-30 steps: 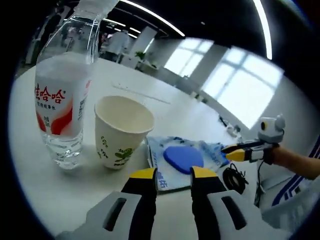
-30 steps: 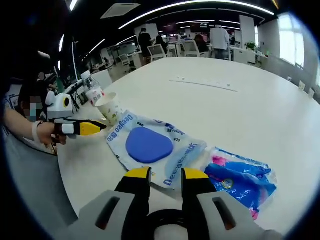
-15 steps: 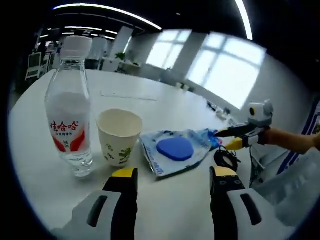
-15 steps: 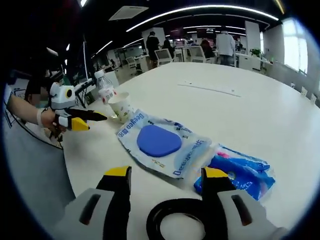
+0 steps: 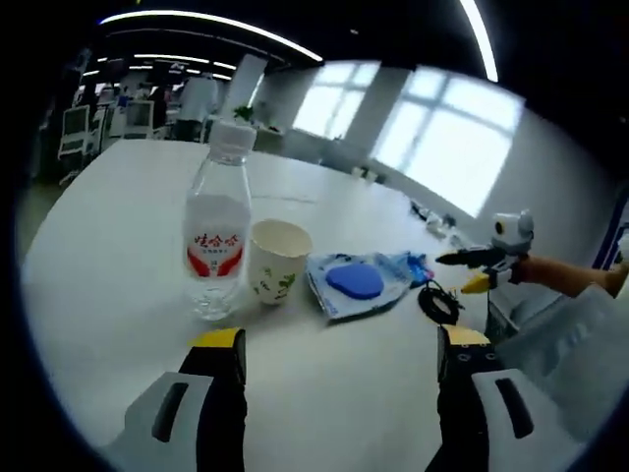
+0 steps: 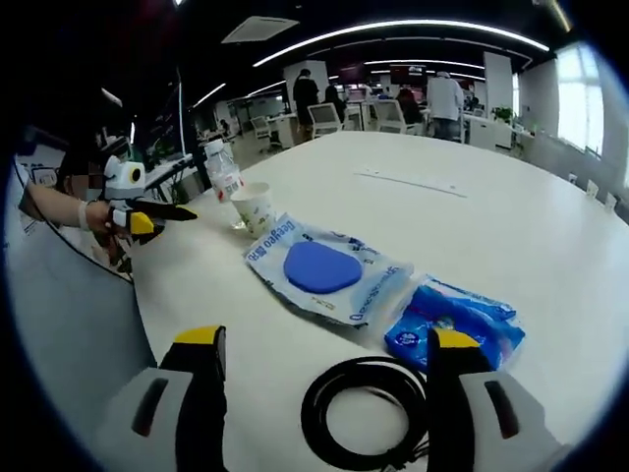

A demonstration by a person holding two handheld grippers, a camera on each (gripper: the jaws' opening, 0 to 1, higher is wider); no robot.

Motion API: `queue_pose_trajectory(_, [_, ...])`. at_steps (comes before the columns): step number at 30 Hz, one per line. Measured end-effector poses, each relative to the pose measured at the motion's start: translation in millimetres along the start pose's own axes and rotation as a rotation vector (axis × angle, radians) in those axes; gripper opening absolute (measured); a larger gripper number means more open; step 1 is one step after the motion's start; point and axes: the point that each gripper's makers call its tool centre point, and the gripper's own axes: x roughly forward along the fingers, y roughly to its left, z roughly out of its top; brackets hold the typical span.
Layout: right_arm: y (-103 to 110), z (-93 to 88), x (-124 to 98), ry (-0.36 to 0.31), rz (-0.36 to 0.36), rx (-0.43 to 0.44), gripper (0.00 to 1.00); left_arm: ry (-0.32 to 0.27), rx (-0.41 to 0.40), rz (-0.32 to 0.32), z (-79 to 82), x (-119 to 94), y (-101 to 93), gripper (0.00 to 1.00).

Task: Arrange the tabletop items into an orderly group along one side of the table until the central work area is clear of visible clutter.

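Water bottle (image 5: 217,242), paper cup (image 5: 276,260), blue-printed pouch (image 6: 325,272), blue packet (image 6: 454,321) and black cable coil (image 6: 365,410), partly cut off at 6 o'clock, line the white desk (image 6: 491,231); both grippers' fingers (image 5: 219,374) (image 6: 200,379) spread wide, empty.

The left gripper view looks low across the worktop (image 5: 98,246) from the bottle (image 5: 217,236) end; the right gripper view faces back from the cable (image 6: 364,413) end. Both share the cup (image 5: 276,260), blue pouch (image 6: 324,270) and the opposite gripper.
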Motion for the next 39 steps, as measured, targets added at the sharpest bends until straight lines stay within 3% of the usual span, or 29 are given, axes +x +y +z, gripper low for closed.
queue_pose_trajectory(2, [1.9,-1.4,-2.9,-0.001,-0.003,0.008,0.87,-0.005,0.003,0.007,0.0,-8.1,1.4,0.88])
queue_pose_trajectory(8, [5.8,-9.1,-13.3,-0.004,-0.024,-0.005,0.94,-0.047,-0.004,0.025,-2.1,-34.6,5.0,0.89])
queue_pose_trajectory(13, [6.6,-18.7,-23.4,-0.011,-0.051,0.024,1.0,-0.047,0.049,0.027,-7.6,-45.8,3.3,0.93])
queue_pose_trajectory(19, [4.7,-27.9,-35.0,-0.016,-0.086,0.054,1.0,-0.079,0.031,0.012,-11.9,-58.3,2.9,0.94])
queue_pose_trajectory(22, [4.1,-31.7,-38.5,-0.031,-0.09,0.104,1.0,-0.09,0.038,-0.028,-13.8,-58.3,-4.8,0.96])
queue_pose_trajectory(25, [1.9,-45.4,-42.0,-0.001,-0.109,0.158,1.0,-0.09,0.033,-0.04,-16.7,-57.4,-8.1,0.96])
queue_pose_trajectory(34, [4.3,-52.4,-44.8,-0.003,-0.131,0.178,1.0,-0.146,-0.005,-0.082,-17.6,-53.0,-15.6,0.95])
queue_pose_trajectory(39, [8.3,-50.4,-44.4,-0.011,-0.13,0.185,1.0,-0.144,-0.013,-0.09,-19.6,-52.1,-17.1,0.95])
